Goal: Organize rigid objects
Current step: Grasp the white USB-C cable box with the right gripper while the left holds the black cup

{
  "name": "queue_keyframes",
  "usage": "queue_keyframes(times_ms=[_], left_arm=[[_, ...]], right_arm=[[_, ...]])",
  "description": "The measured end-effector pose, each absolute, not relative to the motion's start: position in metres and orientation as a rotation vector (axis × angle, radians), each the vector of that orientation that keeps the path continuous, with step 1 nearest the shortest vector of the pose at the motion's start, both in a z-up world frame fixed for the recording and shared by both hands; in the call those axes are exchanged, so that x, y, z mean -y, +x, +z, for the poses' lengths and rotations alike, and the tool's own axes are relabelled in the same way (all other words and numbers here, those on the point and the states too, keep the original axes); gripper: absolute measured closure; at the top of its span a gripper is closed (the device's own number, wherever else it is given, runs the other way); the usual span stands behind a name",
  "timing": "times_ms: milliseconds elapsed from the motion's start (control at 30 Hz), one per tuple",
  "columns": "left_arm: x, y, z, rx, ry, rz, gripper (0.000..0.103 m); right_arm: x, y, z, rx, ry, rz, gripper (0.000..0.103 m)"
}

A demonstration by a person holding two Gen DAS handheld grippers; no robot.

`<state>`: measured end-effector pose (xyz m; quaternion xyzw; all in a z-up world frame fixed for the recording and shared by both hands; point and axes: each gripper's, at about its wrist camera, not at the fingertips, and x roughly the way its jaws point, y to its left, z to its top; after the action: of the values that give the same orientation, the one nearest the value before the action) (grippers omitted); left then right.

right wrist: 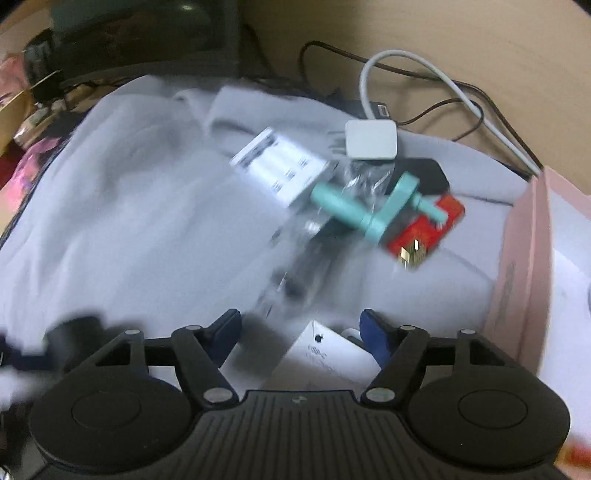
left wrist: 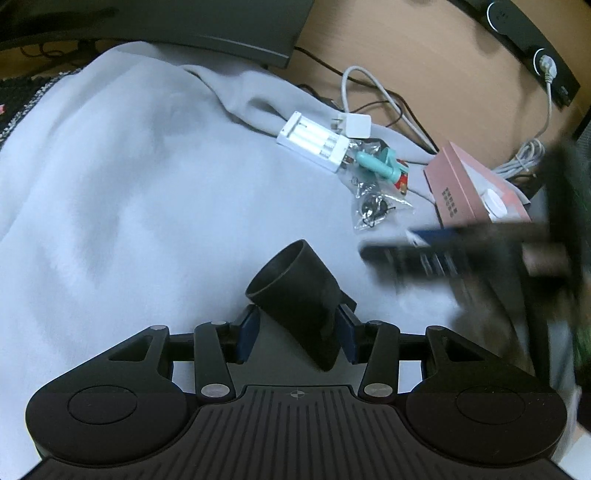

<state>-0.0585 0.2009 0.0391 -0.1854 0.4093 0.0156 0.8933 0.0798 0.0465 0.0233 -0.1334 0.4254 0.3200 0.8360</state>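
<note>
Black cup-shaped tube (left wrist: pixel 295 295) is clamped between the left gripper (left wrist: pixel 298 332) pads, open mouth pointing away and up-left, held over the grey cloth (left wrist: pixel 129 184). Looks like rigid moulded plastic or rubber, light, matte, so probably not slippery. The grip sits on the tapered lower body; the taper could let it squirm out, so I'd keep the squeeze near the narrow end and not on the thin rim.

Right gripper (right wrist: pixel 299 332) jaws are apart, nothing pinched. A white card or box (right wrist: pixel 325 358) lies just under and between them; contact can't be told, the view is motion-blurred.

Remaining loose items cluster at the far side of the cloth: white battery holder (left wrist: pixel 312 146), white plug adapter (left wrist: pixel 356 125), teal plastic part (left wrist: pixel 373 164), clear bag with small hardware (left wrist: pixel 373 208), red packet (right wrist: pixel 424 229). All small and light; the bag is crinkly and slick, take it by the edge.

Pink box (left wrist: pixel 465 184) stands at the right, open, likely the bin.

The cloth is soft and wrinkled, so items can tilt. It lies on a wooden desk (left wrist: pixel 424 44) with cables (left wrist: pixel 388 96) and a monitor base (left wrist: pixel 184 29) behind.
</note>
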Motion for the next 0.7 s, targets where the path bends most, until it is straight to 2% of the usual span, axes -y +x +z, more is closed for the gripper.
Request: queue_keyframes(times_ms=[367, 533, 700], left_arm=[[-0.185, -0.025, 0.039, -0.875, -0.375, -0.028, 0.053], [-0.169, 0.000, 0.036, -0.894, -0.318, -0.033, 0.052], [-0.154, 0.028, 0.035, -0.895, -0.262, -0.047, 0.052]], right_arm=[[0.022, -0.008, 0.017, -0.795, -0.316, 0.632, 0.033], [0.053, -0.026, 0.025, -0.727, -0.275, 0.576, 0.024], [0.087, -0.036, 0.033, -0.682, -0.177, 0.484, 0.022]])
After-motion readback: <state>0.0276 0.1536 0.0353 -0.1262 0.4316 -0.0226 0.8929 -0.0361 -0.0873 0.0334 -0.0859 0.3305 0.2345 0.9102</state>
